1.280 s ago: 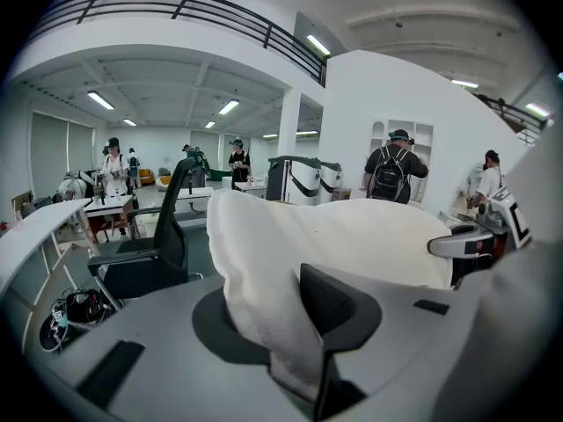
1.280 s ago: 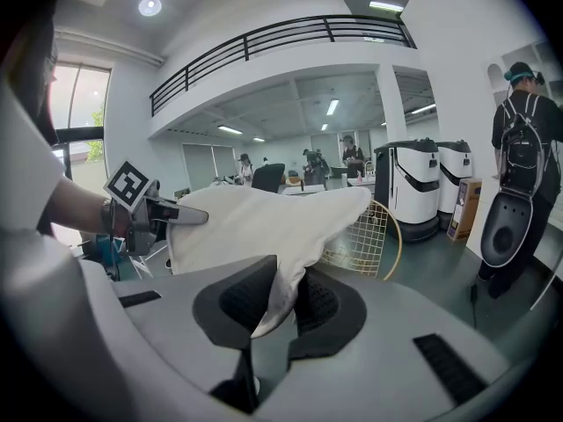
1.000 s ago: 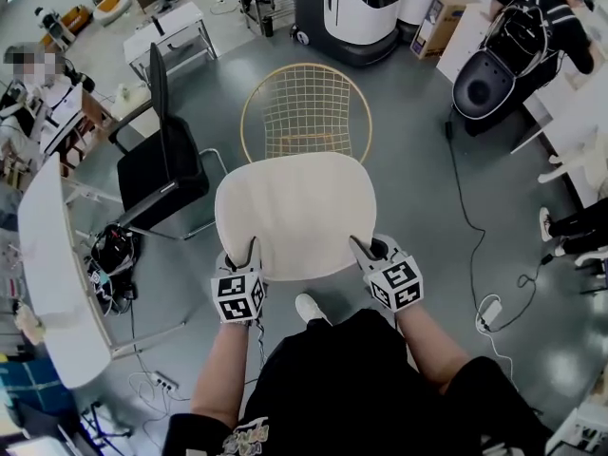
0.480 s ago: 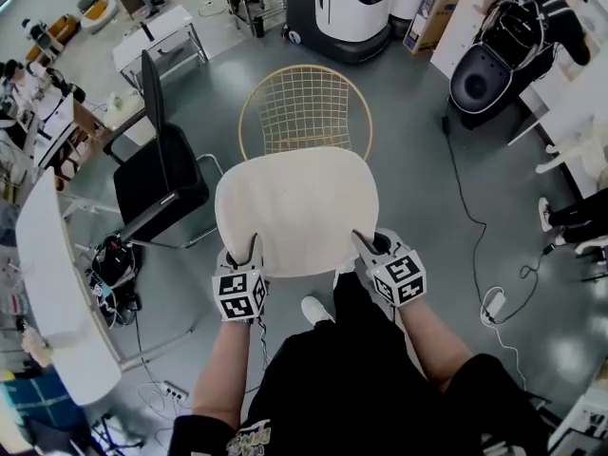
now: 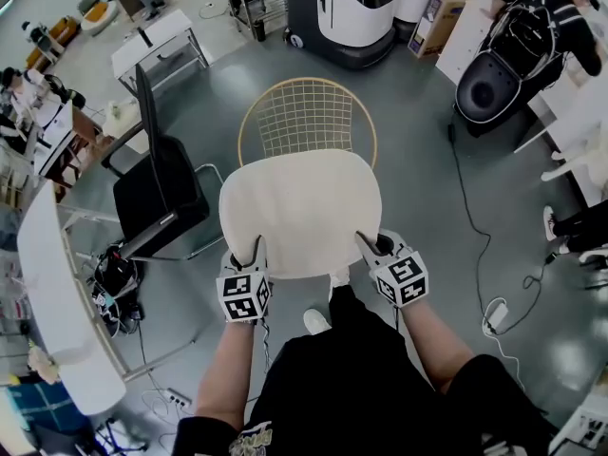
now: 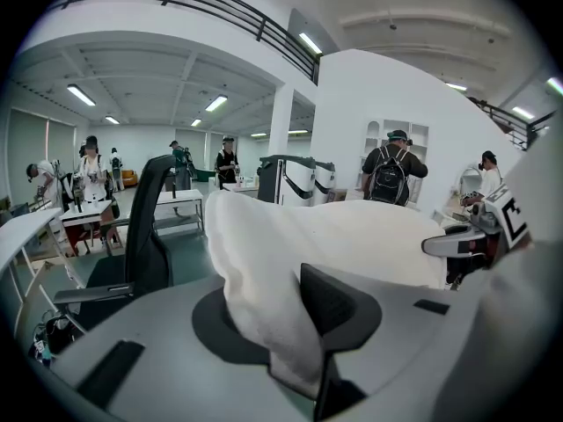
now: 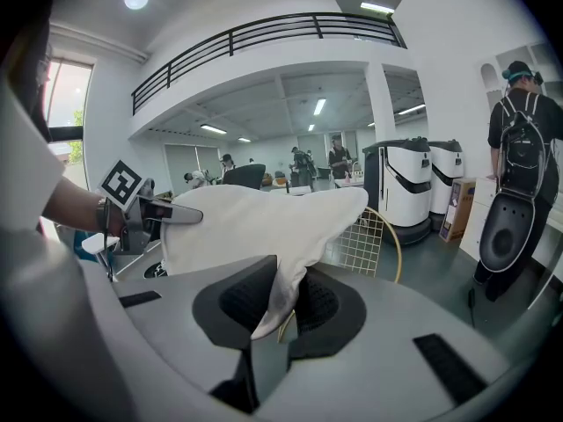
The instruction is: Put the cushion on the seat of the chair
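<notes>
Cushion (image 5: 299, 212) — near edge clamped by left hand-held gripper (image 5: 253, 247) and right hand-held gripper (image 5: 367, 243) — before wire chair (image 5: 306, 114); open floor (image 5: 418, 169) around.

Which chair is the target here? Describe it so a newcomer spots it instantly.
Find the tall white-and-black machines at the top of the head view; on the grey floor just in front of them stands the wire chair, its near part hidden behind the cushion. It alone has a round gold mesh shell, while the black office chair to its left is solid and padded.
</notes>
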{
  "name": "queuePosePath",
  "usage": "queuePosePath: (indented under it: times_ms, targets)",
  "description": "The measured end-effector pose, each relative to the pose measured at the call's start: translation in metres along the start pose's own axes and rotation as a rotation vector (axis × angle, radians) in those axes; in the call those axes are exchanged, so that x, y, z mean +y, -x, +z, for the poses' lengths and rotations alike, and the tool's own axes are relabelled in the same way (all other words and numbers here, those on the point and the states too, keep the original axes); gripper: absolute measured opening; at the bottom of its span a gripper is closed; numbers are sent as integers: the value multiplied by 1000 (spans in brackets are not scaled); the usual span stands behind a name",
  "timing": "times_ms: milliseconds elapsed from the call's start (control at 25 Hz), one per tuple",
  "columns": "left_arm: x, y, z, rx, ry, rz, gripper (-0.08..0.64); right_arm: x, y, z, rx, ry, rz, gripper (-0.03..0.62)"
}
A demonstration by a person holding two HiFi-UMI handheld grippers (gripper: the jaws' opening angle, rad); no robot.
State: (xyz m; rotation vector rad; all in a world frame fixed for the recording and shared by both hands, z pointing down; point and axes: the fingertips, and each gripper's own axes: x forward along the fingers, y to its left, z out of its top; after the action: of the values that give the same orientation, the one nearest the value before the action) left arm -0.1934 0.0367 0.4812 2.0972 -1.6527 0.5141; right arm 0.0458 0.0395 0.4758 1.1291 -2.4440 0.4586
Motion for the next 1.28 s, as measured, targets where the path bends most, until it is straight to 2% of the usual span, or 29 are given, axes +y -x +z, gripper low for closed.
queuePosePath:
  times_ms: [720,1000,1280]
  targets:
    - [-19,-164,55,29,18,10,126,-153,-91,30,15,1,40,55]
    - [-4,-220,54,63,5,5,129,-183,-135,23,34,-6,19,55]
    - [18,-281,27,111,-18,-11,130,-202,-190,-10,72,-20,-19,55]
